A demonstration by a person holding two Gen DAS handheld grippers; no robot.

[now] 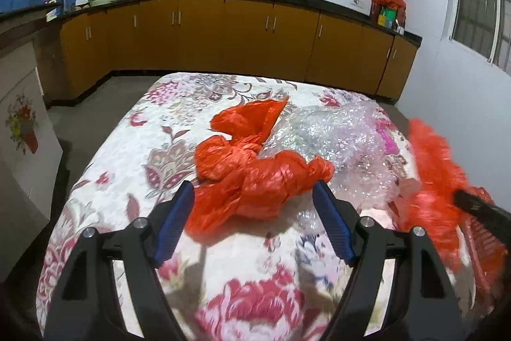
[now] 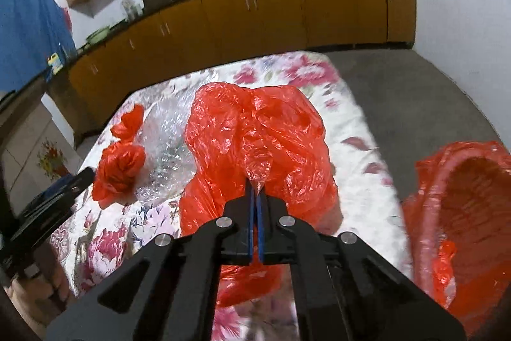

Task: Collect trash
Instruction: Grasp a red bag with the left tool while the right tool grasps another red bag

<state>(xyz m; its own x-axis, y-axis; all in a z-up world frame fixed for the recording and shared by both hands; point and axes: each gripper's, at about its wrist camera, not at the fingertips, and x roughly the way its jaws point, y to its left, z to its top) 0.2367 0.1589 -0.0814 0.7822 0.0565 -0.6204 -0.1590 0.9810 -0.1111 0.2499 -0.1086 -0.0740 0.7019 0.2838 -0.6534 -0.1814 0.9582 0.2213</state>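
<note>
- Right hand-held gripper (image 2: 256, 190), closest to its own camera, is clamping its blue pads together on a pinched fold of the large red plastic bag (image 2: 255, 143); the film is showing between the pad tips.
- That bag is billowing up and away from the pads over the middle of the floral-covered table (image 2: 357, 130), so its bulk is lying straight ahead of the right hand.
- Off the table's right edge, the red-lined basket (image 2: 472, 213) is sitting open-mouthed, to the right of the pinched bag; I judge the coming move to be a sideways carry toward it.
- Left hand-held gripper (image 1: 254, 197) is standing wide open with nothing pressed between its pads.
- Directly beyond it, the crumpled red bag (image 1: 255, 168) is lying with its long axis running from the near left toward the far right, one end reaching between the two pads.
- Behind that bag, the clear bubble wrap (image 1: 335, 136) is resting toward the table's far right corner.
- For the crumpled bag the left hand is the nearer one; for the basket, the right.
</note>
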